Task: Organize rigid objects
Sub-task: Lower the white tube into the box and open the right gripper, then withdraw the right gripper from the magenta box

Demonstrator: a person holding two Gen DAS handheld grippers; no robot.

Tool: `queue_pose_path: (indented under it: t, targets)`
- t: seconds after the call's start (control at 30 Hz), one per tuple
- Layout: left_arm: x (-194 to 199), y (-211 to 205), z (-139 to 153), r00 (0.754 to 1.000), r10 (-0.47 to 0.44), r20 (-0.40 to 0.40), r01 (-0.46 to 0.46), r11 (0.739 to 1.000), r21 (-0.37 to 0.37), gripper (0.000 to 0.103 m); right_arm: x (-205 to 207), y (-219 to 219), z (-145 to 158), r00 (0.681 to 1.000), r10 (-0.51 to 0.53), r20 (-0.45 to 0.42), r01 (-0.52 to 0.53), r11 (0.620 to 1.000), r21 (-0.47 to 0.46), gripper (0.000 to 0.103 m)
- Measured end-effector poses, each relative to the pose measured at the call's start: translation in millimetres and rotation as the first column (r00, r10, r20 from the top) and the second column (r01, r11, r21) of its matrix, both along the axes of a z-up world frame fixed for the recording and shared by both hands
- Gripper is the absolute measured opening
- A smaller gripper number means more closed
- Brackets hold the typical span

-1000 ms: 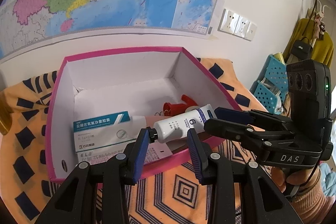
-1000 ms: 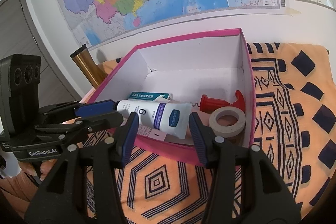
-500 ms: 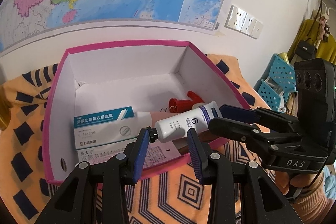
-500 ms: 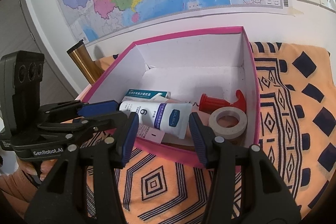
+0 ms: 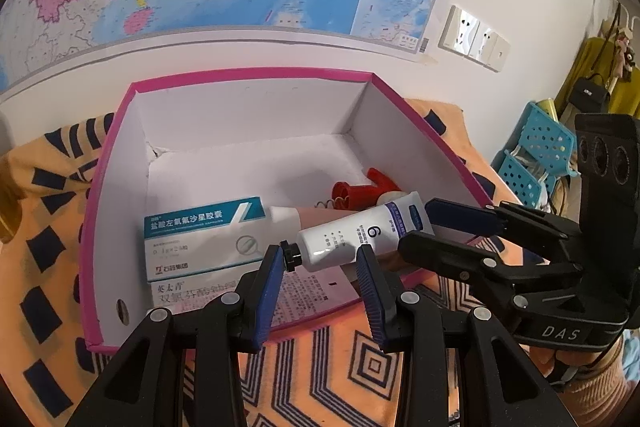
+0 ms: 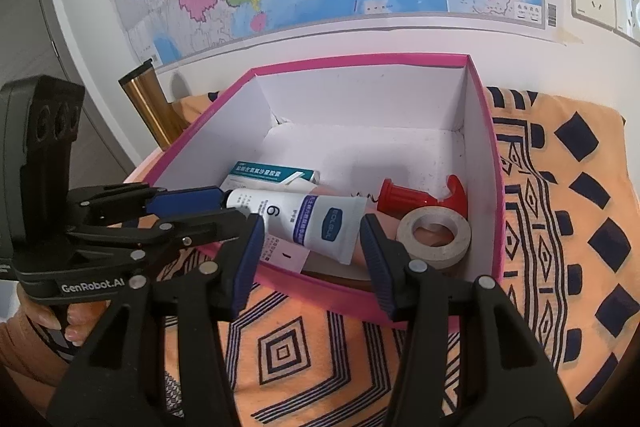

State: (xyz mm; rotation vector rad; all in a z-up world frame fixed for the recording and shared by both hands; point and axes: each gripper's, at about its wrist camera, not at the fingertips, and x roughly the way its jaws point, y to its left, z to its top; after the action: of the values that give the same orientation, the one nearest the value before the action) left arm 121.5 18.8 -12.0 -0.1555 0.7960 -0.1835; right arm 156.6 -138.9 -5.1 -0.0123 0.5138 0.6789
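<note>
box: pink box on patterned cloth
tube: white tube lies in box, over medicine carton
left tool: spread, empty, at box's near rim
right tool: spread, empty
also in box: tape roll, red hook

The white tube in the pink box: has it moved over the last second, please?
No: the white tube still lies between the tape roll and the medicine carton.
</note>
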Motion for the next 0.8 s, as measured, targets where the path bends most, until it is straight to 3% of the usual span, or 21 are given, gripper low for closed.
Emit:
queue_pose_path:
  t: [0.3, 0.4, 0.57, 0.63, 0.67, 0.73, 0.8]
  targets:
    - [3.3, 0.2, -1.9, 1.000, 0.011, 0.001, -0.011, 1.000, 0.030, 0.037, -0.6, 8.1, -1.5, 1.000, -0.007, 0.013, 0.008, 0.999, -0.041, 0.053]
    - [1.5, 0.7, -1.7, 1.000, 0.023, 0.006, -0.023, 0.999, 0.044, 0.042, -1.1, 8.9, -1.5, 1.000, -0.007, 0.012, 0.008, 0.999, -0.041, 0.052]
    - [-21.6, 2.4, 4.9, 0.995, 0.062, 0.081, -0.070, 0.993, 0.096, 0.070, -12.8, 4.6, -1.6, 0.999, -0.005, 0.038, 0.006, 1.000, -0.027, 0.053]
    - [-37.1, 2.2, 9.0, 0.990, 0.068, 0.124, -0.082, 0.991, 0.108, 0.086, -22.4, 0.9, -1.8, 0.998, -0.007, 0.065, 0.009, 1.000, -0.022, 0.059]
    - [-46.4, 2.0, 10.8, 0.986, 0.076, 0.150, -0.095, 0.988, 0.122, 0.089, -30.4, -1.1, -2.5, 0.996, -0.006, 0.086, 0.008, 1.000, -0.023, 0.069]
    - [-65.9, 2.3, 13.2, 0.976, 0.100, 0.194, -0.130, 0.981, 0.144, 0.103, -48.9, -4.3, -4.6, 0.991, -0.006, 0.135, 0.010, 1.000, -0.026, 0.074]
    - [-80.4, 3.5, 14.1, 0.969, 0.127, 0.213, -0.160, 0.976, 0.145, 0.103, -63.2, -4.5, -7.7, 0.987, -0.004, 0.163, 0.010, 0.999, -0.034, 0.080]
